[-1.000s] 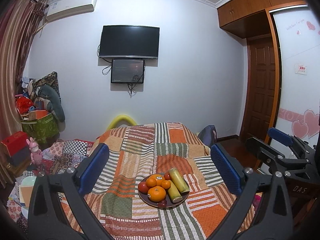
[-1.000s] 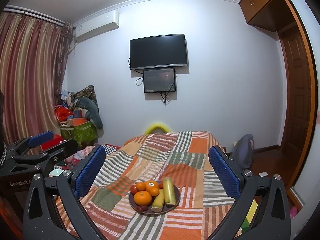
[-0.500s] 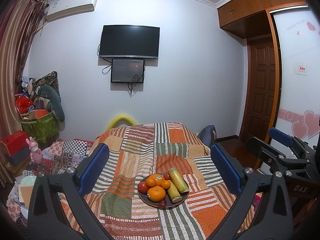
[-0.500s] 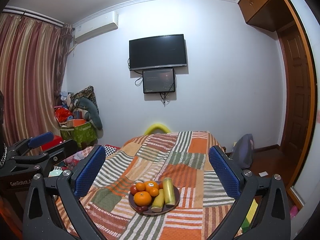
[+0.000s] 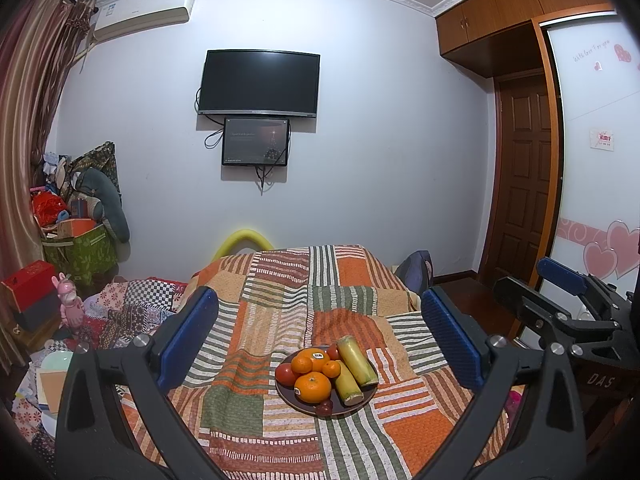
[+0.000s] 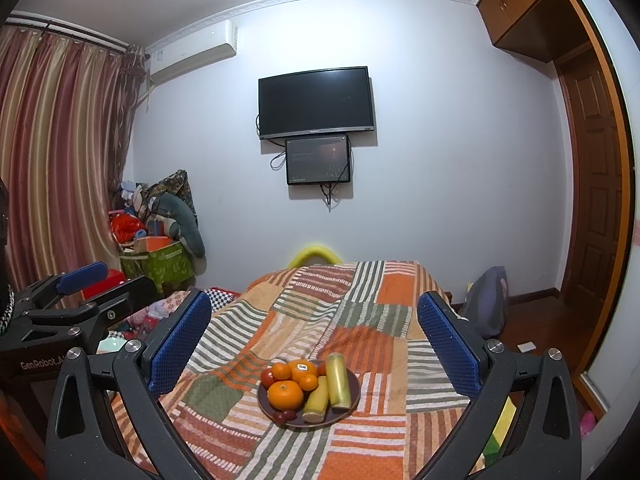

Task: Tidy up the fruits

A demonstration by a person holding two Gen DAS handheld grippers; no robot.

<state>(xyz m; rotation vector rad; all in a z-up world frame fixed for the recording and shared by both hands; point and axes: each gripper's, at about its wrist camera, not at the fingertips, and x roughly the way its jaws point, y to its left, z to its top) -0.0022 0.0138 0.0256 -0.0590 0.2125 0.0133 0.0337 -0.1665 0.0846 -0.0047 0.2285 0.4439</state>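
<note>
A dark round plate (image 5: pixel 362 407) (image 6: pixel 354 384) sits on a patchwork-covered table (image 5: pixel 280 320) (image 6: pixel 360 312). On it lie several oranges (image 5: pixel 313 387) (image 6: pixel 285 395), a red tomato (image 5: pixel 285 373) (image 6: pixel 267 377), two yellow-green cane pieces (image 5: pixel 357 360) (image 6: pixel 338 380) and small dark red fruits (image 5: pixel 325 407) (image 6: pixel 285 415). My left gripper (image 5: pixel 320 340) is open and empty, held above and short of the plate. My right gripper (image 6: pixel 314 340) is open and empty, likewise short of the plate. Each gripper shows at the edge of the other's view.
A TV (image 5: pixel 259 82) and a small screen hang on the far wall. Clutter and a green box (image 5: pixel 80 248) fill the left corner. A wooden door (image 5: pixel 520 184) and wardrobe stand on the right. A grey bag (image 6: pixel 486 300) lies by the table's far right.
</note>
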